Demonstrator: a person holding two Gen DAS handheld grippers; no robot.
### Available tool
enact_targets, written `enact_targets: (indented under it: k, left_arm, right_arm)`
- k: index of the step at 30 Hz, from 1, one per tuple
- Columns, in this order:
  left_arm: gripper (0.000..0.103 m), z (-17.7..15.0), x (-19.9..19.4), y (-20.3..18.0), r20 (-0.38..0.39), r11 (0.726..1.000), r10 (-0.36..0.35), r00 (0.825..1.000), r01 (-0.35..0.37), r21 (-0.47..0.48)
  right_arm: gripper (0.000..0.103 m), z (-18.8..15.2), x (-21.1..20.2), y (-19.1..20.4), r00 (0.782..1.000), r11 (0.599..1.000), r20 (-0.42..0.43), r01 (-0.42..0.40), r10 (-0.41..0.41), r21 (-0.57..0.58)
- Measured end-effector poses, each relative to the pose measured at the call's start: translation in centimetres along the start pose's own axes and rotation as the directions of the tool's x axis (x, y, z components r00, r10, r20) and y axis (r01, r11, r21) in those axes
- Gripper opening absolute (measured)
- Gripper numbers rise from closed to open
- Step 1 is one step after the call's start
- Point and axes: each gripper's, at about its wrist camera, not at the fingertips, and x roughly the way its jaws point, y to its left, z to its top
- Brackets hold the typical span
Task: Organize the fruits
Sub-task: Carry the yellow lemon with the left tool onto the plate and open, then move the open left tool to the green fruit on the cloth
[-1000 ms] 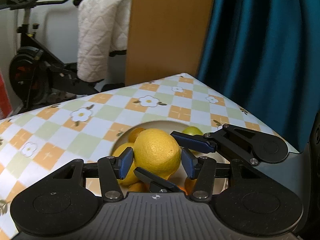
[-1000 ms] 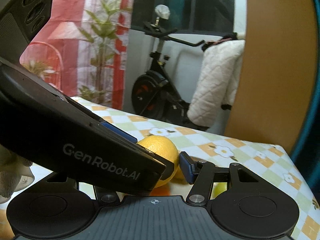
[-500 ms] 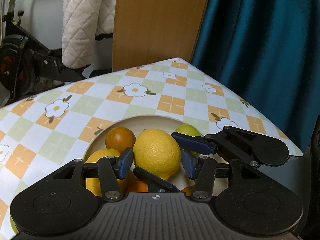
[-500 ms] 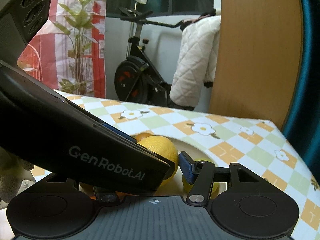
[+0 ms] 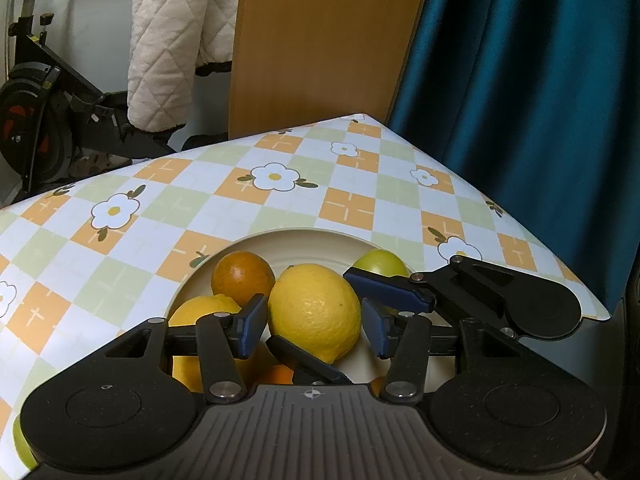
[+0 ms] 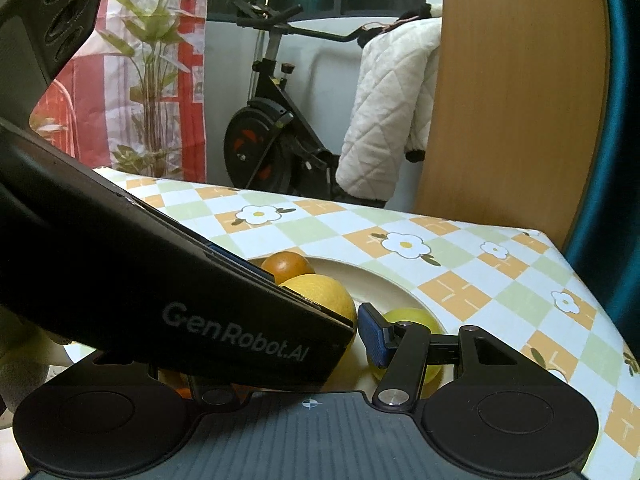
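Note:
A large yellow lemon (image 5: pixel 314 312) hangs just above a cream plate (image 5: pixel 304 240). My left gripper (image 5: pixel 314 330) is shut on it, a blue pad against each side. My right gripper (image 5: pixel 308 308) crosses it at an angle, one finger on the lemon's upper right and one under its lower left. In the right wrist view the lemon (image 6: pixel 324 292) sits beside the right pad (image 6: pixel 372 338). The left gripper's black body (image 6: pixel 200 312) hides the other pad. On the plate lie an orange (image 5: pixel 242 276), a second lemon (image 5: pixel 204 312) and a green fruit (image 5: pixel 380 264).
The checked flower tablecloth (image 5: pixel 276 176) ends at a corner near the teal curtain (image 5: pixel 520 100). Behind the table stand a wooden panel (image 5: pixel 320 40) and an exercise bike (image 6: pixel 272 140) with a white quilted cloth (image 6: pixel 388 112) draped on it. Another green fruit (image 5: pixel 20 440) shows at the lower left.
Both grippers moved forward and down with the lemon, so the plate and its fruits came further into view. Their hold on the lemon looks the same.

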Motion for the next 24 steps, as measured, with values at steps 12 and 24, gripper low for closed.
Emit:
enact_targets:
  k: [12, 24]
  left_arm:
    - [0.056, -0.3, -4.7, 1.7, 0.096, 0.999, 0.0, 0.995, 0.004, -0.043]
    - [0.055, -2.9, -10.7, 8.3, 0.155, 0.984, 0.108, 0.982, -0.083, -0.158]
  right_arm:
    - [0.06, 0.7, -2.2, 0.7, 0.999, 0.999, 0.025, -0.022, 0.022, 0.024]
    - [0.056, 1.8, -2.8, 4.2, 0.995, 0.995, 0.031, -0.095, 0.095, -0.008]
